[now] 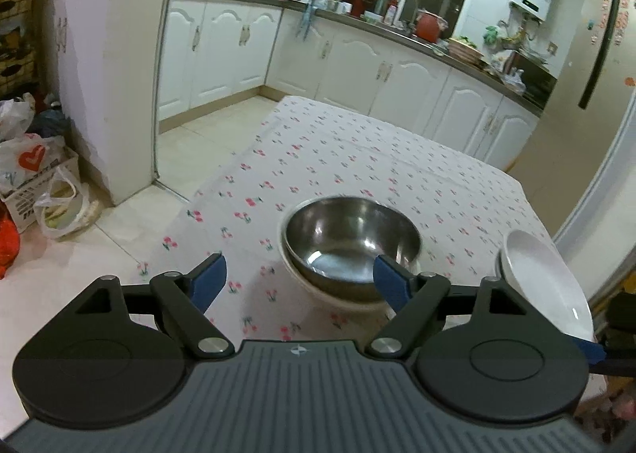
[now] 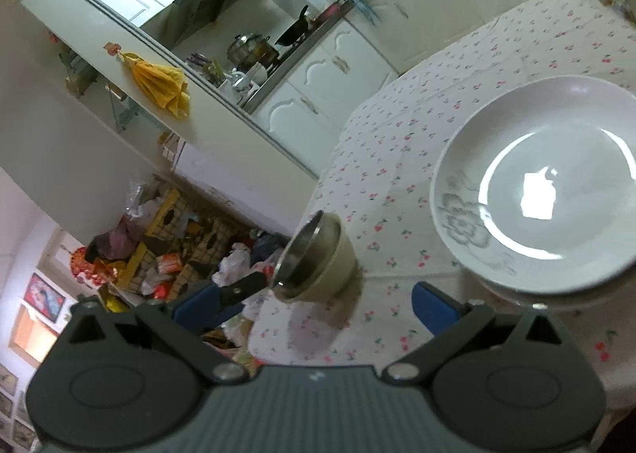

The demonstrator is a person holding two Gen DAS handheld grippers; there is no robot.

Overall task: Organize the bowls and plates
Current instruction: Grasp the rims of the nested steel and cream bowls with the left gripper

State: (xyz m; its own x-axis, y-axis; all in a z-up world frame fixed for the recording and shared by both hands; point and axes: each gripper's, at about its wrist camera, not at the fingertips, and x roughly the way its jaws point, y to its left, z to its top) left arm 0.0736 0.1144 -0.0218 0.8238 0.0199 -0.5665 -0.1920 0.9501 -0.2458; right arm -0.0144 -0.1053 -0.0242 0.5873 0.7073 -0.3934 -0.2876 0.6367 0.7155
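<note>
A steel bowl (image 1: 349, 242) sits nested in a cream bowl (image 1: 318, 290) on the cherry-print tablecloth (image 1: 357, 158). My left gripper (image 1: 300, 278) is open and empty, just in front of the bowls, its right finger at the steel bowl's near rim. A white plate (image 1: 544, 282) stands to the right. In the right wrist view the nested bowls (image 2: 318, 258) lie ahead to the left, and the white plate with a grey flower (image 2: 548, 182) lies on another plate at the right. My right gripper (image 2: 322, 306) is open and empty, near the plate's rim.
The table's left edge (image 1: 222, 182) drops to a tiled floor. Bags and boxes (image 1: 35, 182) lie on the floor at the left. White kitchen cabinets (image 1: 397, 71) and a cluttered counter stand behind the table.
</note>
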